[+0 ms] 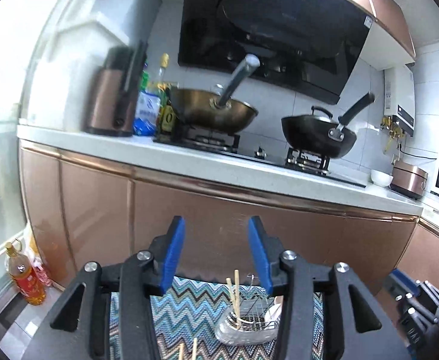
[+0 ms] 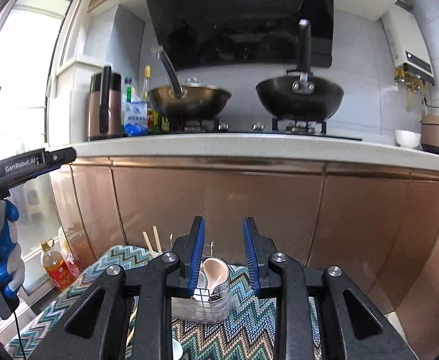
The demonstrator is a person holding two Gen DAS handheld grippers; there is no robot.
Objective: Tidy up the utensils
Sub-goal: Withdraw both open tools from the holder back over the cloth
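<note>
A metal wire utensil holder [image 1: 243, 327] stands on a zigzag-patterned mat [image 1: 186, 306]. Two wooden chopsticks [image 1: 234, 294] stand in it, with a pale spoon [image 1: 272, 312] beside them. In the right wrist view the holder [image 2: 207, 303] sits between my fingers' bases, with the beige spoon [image 2: 214, 273] upright in it and the chopsticks [image 2: 151, 241] at its left. Two more chopsticks [image 1: 187, 349] lie on the mat near the left gripper. My left gripper [image 1: 217, 255] is open and empty. My right gripper [image 2: 224, 253] is open and empty above the holder.
A copper cabinet front [image 1: 219, 219] and white counter [image 1: 189, 159] rise behind the mat. A brass wok [image 1: 216, 111] and a black wok [image 1: 318, 135] sit on the stove. Oil bottles [image 1: 27, 279] stand on the floor at left. A white dish edge [image 2: 177, 351] lies on the mat.
</note>
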